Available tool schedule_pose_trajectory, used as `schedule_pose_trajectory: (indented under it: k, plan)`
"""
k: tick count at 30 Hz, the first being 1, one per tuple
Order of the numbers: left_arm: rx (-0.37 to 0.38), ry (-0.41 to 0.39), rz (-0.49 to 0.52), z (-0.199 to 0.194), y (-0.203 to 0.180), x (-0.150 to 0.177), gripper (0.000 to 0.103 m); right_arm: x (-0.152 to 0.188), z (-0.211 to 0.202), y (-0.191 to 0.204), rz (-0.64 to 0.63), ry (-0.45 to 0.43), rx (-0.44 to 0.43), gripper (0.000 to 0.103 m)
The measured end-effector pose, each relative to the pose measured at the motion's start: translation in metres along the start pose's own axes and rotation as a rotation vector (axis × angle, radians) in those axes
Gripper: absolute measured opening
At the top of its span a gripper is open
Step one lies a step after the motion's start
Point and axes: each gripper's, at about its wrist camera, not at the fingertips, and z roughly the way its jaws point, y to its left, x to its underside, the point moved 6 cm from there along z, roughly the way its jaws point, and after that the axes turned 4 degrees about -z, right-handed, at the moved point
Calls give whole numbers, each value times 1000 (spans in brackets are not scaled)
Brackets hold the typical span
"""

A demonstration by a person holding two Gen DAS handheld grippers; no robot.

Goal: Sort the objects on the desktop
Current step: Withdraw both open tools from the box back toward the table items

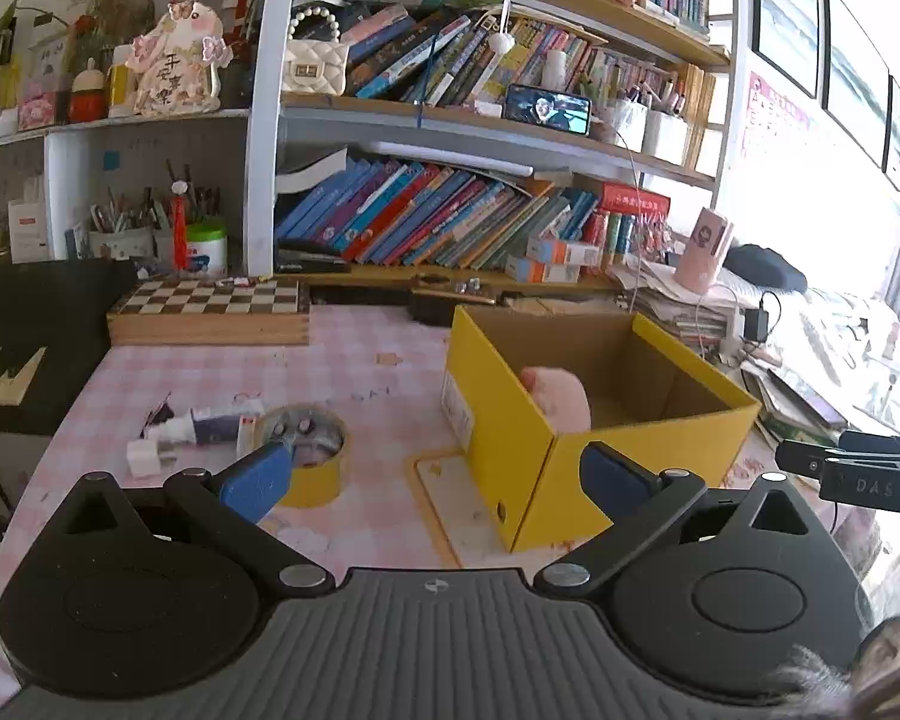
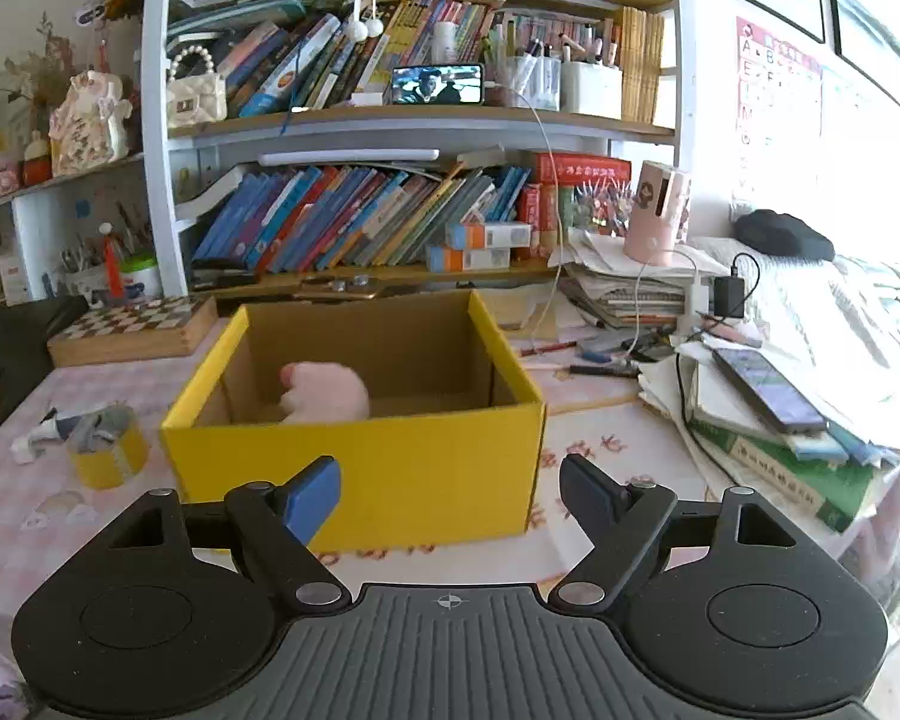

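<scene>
A yellow cardboard box [image 1: 600, 420] [image 2: 360, 468] stands open on the pink checked tablecloth, with a pink plush toy [image 1: 555, 396] [image 2: 324, 393] lying inside it. Left of the box sits a yellow tape roll [image 1: 306, 462] [image 2: 108, 453] with small items in its core. Beside the roll lie a tube [image 1: 210, 423] and a white plug [image 1: 144, 456]. My left gripper [image 1: 435, 474] is open and empty, near the box's front left corner. My right gripper [image 2: 450, 492] is open and empty, in front of the box's near wall. Part of the right gripper's body [image 1: 858, 468] shows at the left wrist view's right edge.
A wooden chessboard [image 1: 210, 306] lies at the back left, in front of a packed bookshelf [image 1: 438, 216]. A black keyboard [image 1: 6, 360] borders the left side. To the right are stacked books with a phone [image 2: 768, 384] on top, cables, pens and a pink holder [image 2: 657, 216].
</scene>
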Motion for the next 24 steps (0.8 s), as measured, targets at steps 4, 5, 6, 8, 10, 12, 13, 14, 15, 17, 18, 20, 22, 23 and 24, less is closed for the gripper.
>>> schedule_pose_trajectory:
  k: [4,5,6,8,10,12,13,14,15,17,18,20,22,23,24]
  plan:
    - [3,4,-5,-11,9,9,103,11,-12,20,3,14,-14,83]
    - [3,3,-5,-14,11,11,103,14,-14,25,4,21,-19,83]
    - [3,2,-5,-16,13,12,103,18,-16,30,5,28,-25,83]
    - [-1,5,-6,-21,19,15,103,24,-20,41,8,38,-39,82]
    - [-8,10,-10,-26,25,18,103,29,-24,51,13,52,-56,83]
    - [-15,16,-17,-30,31,22,103,34,-27,61,18,66,-74,83]
    - [-18,18,-21,-32,34,24,103,36,-29,66,20,73,-83,83]
    - [-21,19,-24,-34,37,26,103,38,-29,70,21,80,-91,82]
    - [-25,22,-29,-37,40,28,103,39,-30,75,21,86,-100,83]
    - [-32,28,-38,-40,46,32,103,42,-31,84,14,93,-114,83]
    - [-36,32,-42,-42,49,33,103,42,-32,89,10,94,-121,83]
    - [-46,34,-45,-45,55,37,103,43,-34,99,1,94,-137,83]
    - [-60,33,-47,-50,61,39,103,44,-35,107,-6,97,-153,83]
    - [-67,32,-50,-52,64,40,103,44,-35,111,-11,98,-163,83]
    - [-72,32,-54,-54,68,41,103,43,-35,116,-16,98,-172,83]
